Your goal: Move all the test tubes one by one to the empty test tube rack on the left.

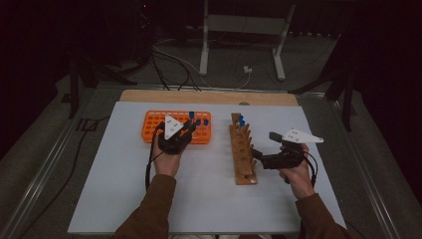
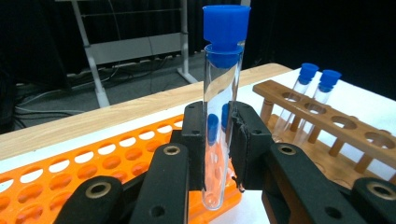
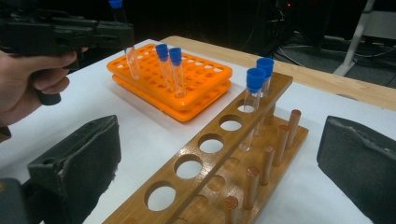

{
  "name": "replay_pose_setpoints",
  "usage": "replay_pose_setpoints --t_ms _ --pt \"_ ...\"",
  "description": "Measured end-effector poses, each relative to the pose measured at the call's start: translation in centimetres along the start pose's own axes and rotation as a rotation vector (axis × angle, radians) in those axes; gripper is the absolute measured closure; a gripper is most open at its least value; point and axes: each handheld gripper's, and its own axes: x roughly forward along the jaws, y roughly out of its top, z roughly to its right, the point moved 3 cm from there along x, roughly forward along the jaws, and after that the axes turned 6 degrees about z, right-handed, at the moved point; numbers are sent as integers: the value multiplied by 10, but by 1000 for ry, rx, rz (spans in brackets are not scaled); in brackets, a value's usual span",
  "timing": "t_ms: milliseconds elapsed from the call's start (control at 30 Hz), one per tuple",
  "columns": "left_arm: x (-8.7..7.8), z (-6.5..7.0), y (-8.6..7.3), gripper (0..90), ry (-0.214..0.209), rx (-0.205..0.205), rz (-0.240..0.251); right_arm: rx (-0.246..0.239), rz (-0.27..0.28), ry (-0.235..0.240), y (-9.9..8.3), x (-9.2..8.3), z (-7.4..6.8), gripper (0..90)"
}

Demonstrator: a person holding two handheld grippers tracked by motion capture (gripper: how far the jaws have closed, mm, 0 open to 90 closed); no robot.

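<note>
My left gripper (image 2: pixel 219 140) is shut on a clear test tube (image 2: pixel 222 84) with a blue cap, held upright just above the near right edge of the orange rack (image 2: pixel 93 163). In the high view this gripper (image 1: pixel 185 128) hovers over the orange rack (image 1: pixel 149 127). Two more blue-capped tubes (image 3: pixel 169 60) stand in the orange rack (image 3: pixel 205 79). The wooden rack (image 1: pixel 242 149) holds two capped tubes (image 3: pixel 259 74) at its far end. My right gripper (image 1: pixel 264 144) stands open beside the wooden rack's near end, nothing between its jaws.
The racks sit on a white sheet (image 1: pixel 199 199) over a wooden tabletop (image 1: pixel 209 97). Beyond the table are cables on the floor (image 1: pixel 169 64) and a metal stand (image 1: pixel 244 25). Several holes of the wooden rack (image 3: pixel 205 154) stand empty.
</note>
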Motion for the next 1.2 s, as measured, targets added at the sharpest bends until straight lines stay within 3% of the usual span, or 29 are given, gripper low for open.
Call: replay_pose_setpoints --t_ms 300,667,1000,1200 --pt "10 -9 -4 781 42 2 -24 10 3 5 -2 1 0 0" --pt "22 -17 -14 781 74 -43 -46 22 7 8 -4 -1 1 0" --pt "34 -17 -22 778 68 -87 -38 33 1 8 -6 -1 3 0" --pt "40 -16 -29 778 70 -89 -59 34 2 9 -7 -2 4 0"
